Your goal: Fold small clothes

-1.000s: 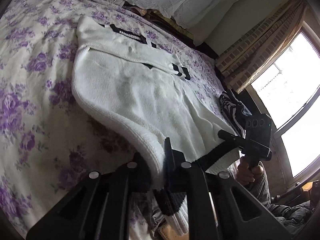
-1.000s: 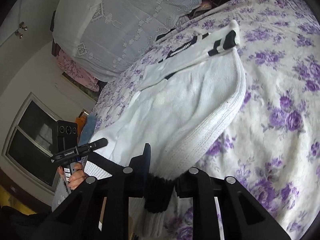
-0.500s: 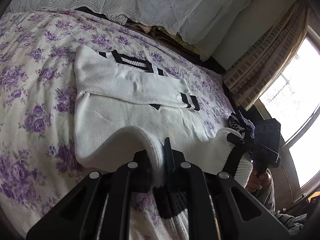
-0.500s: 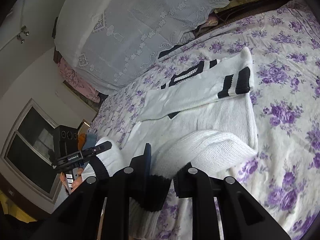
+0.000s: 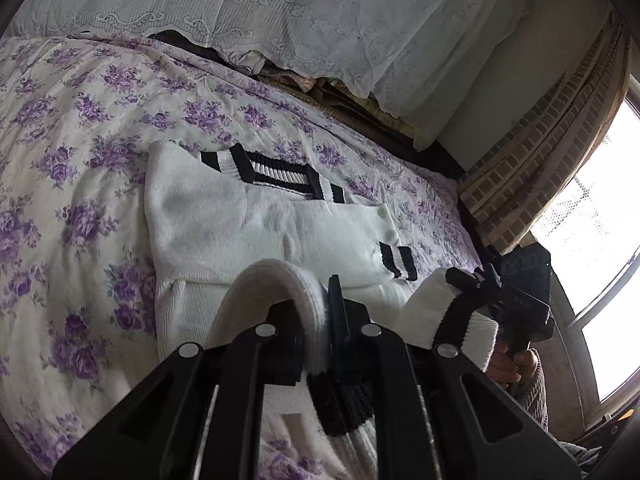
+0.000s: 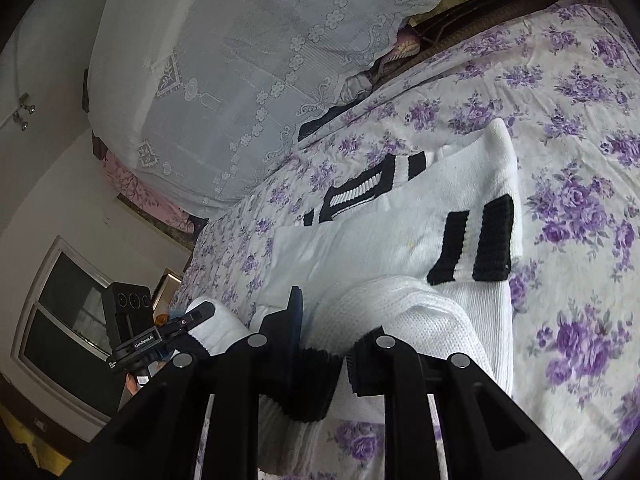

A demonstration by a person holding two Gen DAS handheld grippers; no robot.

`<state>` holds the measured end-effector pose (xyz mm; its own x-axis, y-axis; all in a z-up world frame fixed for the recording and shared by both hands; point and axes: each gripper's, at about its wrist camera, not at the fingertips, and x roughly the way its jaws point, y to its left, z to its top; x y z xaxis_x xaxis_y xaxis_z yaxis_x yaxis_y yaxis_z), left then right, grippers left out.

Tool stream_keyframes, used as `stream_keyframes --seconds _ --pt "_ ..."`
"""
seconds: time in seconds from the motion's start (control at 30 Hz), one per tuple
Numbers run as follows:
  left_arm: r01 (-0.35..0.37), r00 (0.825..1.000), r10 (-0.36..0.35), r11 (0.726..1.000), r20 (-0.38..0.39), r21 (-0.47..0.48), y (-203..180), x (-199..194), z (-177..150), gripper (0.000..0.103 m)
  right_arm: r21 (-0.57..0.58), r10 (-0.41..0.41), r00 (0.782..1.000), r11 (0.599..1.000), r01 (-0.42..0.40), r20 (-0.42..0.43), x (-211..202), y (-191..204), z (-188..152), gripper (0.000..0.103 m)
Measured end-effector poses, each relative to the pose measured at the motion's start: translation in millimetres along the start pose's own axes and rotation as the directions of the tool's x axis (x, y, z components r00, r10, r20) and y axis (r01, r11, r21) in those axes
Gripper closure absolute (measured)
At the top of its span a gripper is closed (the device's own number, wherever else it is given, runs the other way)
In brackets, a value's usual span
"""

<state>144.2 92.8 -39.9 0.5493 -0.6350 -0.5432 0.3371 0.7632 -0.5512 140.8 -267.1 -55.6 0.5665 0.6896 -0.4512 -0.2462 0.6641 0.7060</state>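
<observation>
A white knit sweater (image 5: 224, 216) with black stripes lies on a purple-flowered bedspread (image 5: 68, 152), its sleeves folded across the chest. My left gripper (image 5: 320, 312) is shut on the ribbed bottom hem, which arches up from the bed. The right gripper (image 5: 472, 280) shows at the right of the left wrist view, pinching the other hem corner. In the right wrist view my right gripper (image 6: 324, 328) is shut on the black-and-white hem of the sweater (image 6: 400, 232). The left gripper (image 6: 196, 316) holds its corner at the lower left. The lifted hem hangs over the sweater's lower half.
A lace-covered pile (image 5: 304, 20) runs along the far side of the bed. A window with a checked curtain (image 5: 540, 152) is at the right of the left wrist view. A dark window (image 6: 64, 312) and a wall show at the left of the right wrist view.
Both grippers have carried the bottom hem up and forward over the sweater toward the collar. The folded sleeves and collar now sit nearer in both views.
</observation>
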Motion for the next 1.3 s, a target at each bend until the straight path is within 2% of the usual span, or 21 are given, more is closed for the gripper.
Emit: stream_keyframes --seconds 0.3,0.4,0.53,0.57,0.6,0.7,0.77,0.87,0.9,0.97,1.03,1.07,1.1,1.13,1.23,1.3 --pt "-0.017 0.999 0.018 0.999 0.033 -0.033 21.1 29.0 50.6 0.094 0.052 -0.015 0.999 0.999 0.013 0.03 33.3 -21.7 50.5 0.083" --pt "-0.021 0.999 0.024 0.998 0.043 -0.063 35.3 41.7 67.2 0.094 0.092 0.002 0.999 0.996 -0.006 0.043 45.0 -33.9 68.1 0.083" --pt "-0.071 0.995 0.077 0.992 0.057 -0.104 59.1 61.4 79.0 0.094 0.157 -0.018 0.998 0.988 0.007 0.068 62.9 -59.2 88.7 0.082" --pt "-0.085 0.995 0.092 0.989 0.05 -0.119 66.1 67.2 79.1 0.094 0.178 -0.039 0.997 0.984 0.027 0.063 69.3 -68.1 91.9 0.077" --pt "-0.11 0.993 0.116 0.985 0.035 -0.136 74.3 75.9 78.1 0.093 0.194 -0.051 0.997 0.98 0.04 0.05 75.5 -76.6 93.4 0.063" --pt "-0.184 0.983 0.18 0.968 -0.042 -0.169 94.0 102.9 71.3 0.091 0.263 -0.02 0.999 0.965 0.01 0.035 90.4 -106.1 89.8 0.06" --pt "-0.174 0.985 0.173 0.97 -0.023 -0.168 94.4 101.6 70.0 0.091 0.288 0.034 0.998 0.956 -0.049 0.055 85.0 -111.2 90.2 0.057" --pt "-0.155 0.986 0.162 0.976 0.035 -0.156 87.2 86.5 71.6 0.09 0.297 0.082 0.989 0.948 -0.116 0.125 62.6 -108.5 91.4 0.036" --pt "-0.15 0.986 0.159 0.977 0.054 -0.148 83.6 80.3 70.6 0.089 0.282 0.069 0.986 0.953 -0.109 0.151 53.0 -104.8 90.8 0.031" --pt "-0.147 0.984 0.158 0.98 0.084 -0.131 77.3 68.0 66.8 0.086 0.222 0.033 0.985 0.972 -0.071 0.171 35.6 -93.0 89.8 0.031" --pt "-0.163 0.976 0.177 0.98 0.126 -0.115 71.0 51.1 62.3 0.073 0.169 0.016 0.983 0.985 -0.047 0.183 21.4 -81.7 85.5 0.031" --pt "-0.169 0.973 0.184 0.979 0.14 -0.112 68.5 44.6 59.9 0.061 0.146 0.006 0.983 0.989 -0.034 0.184 16.8 -76.2 81.9 0.031" --pt "-0.167 0.972 0.183 0.98 0.149 -0.11 66.6 37.8 57.7 0.056 0.116 -0.003 0.985 0.993 -0.017 0.172 15.1 -69.0 77.4 0.032" --pt "-0.156 0.974 0.171 0.982 0.151 -0.104 65.3 31.8 55.6 0.056 0.082 -0.014 0.988 0.997 0.001 0.151 15.2 -62.1 72.9 0.033" --pt "-0.069 0.994 0.071 0.997 0.086 -0.02 50.3 26.5 43.6 0.056 -0.072 -0.045 0.997 0.996 0.049 0.062 27.8 -31.0 54.8 0.038" --pt "-0.069 0.998 0.067 0.995 0.021 0.075 30.0 33.0 32.1 0.055 -0.195 -0.101 0.995 0.976 0.101 0.006 40.4 -9.6 40.4 0.038"
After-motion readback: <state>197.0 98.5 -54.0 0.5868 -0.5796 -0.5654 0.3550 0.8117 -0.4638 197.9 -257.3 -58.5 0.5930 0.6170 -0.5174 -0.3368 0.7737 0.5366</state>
